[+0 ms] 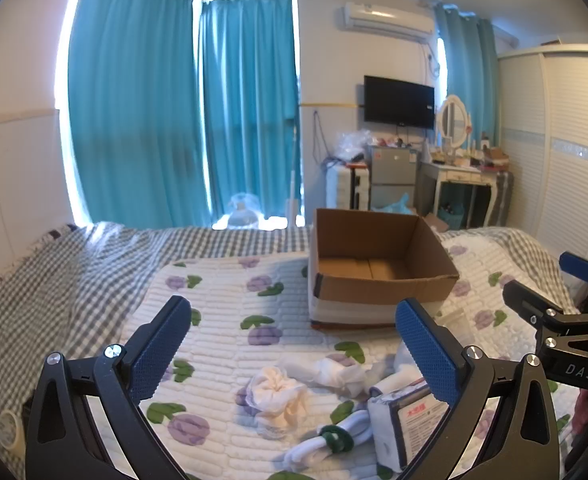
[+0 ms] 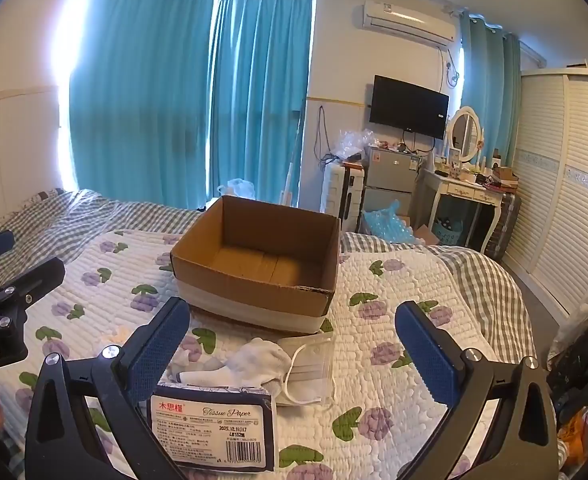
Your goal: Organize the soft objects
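An open, empty cardboard box (image 1: 378, 276) stands on the flowered quilt (image 1: 222, 300); it also shows in the right wrist view (image 2: 254, 272). Near me lie a cream scrunchie (image 1: 278, 396), white socks (image 1: 334, 372), a white roll with a green band (image 1: 334, 440) and a tissue pack (image 1: 406, 420). The right wrist view shows the tissue pack (image 2: 210, 428), a white sock (image 2: 254, 360) and a bagged face mask (image 2: 310, 368). My left gripper (image 1: 294, 344) is open and empty above the pile. My right gripper (image 2: 294, 344) is open and empty above the tissue pack and mask.
The bed has a grey checked sheet (image 1: 54, 276). Teal curtains (image 1: 174, 112) hang behind it. A TV (image 1: 399, 102), small fridge (image 1: 394, 176), dressing table (image 1: 462, 176) and wardrobe (image 1: 554, 140) stand at the back right. The right gripper's body (image 1: 566, 332) shows at the left view's right edge.
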Tool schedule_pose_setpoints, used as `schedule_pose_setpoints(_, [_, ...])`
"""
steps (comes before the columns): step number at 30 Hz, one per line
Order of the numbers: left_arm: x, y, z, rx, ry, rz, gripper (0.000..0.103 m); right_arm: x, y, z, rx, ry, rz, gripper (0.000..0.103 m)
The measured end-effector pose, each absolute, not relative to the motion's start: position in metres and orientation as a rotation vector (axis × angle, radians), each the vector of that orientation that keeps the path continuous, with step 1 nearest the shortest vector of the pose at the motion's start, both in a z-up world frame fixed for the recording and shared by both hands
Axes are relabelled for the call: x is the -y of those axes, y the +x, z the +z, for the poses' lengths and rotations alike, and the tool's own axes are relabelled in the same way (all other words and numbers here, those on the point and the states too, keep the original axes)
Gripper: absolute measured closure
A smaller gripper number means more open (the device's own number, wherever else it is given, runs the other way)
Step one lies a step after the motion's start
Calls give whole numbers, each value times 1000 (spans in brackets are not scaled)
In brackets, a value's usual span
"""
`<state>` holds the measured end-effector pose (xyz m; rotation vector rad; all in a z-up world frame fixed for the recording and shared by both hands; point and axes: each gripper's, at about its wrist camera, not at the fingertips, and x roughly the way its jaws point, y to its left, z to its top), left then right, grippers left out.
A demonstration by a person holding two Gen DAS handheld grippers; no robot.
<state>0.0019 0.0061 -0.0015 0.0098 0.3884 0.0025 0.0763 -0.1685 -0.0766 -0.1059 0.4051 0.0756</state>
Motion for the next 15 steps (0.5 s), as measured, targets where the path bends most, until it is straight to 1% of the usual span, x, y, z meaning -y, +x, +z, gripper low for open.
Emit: schedule_pose_setpoints(15, [-5, 1, -3, -390, 14, 5, 0, 168, 76, -81, -414, -108, 77, 0])
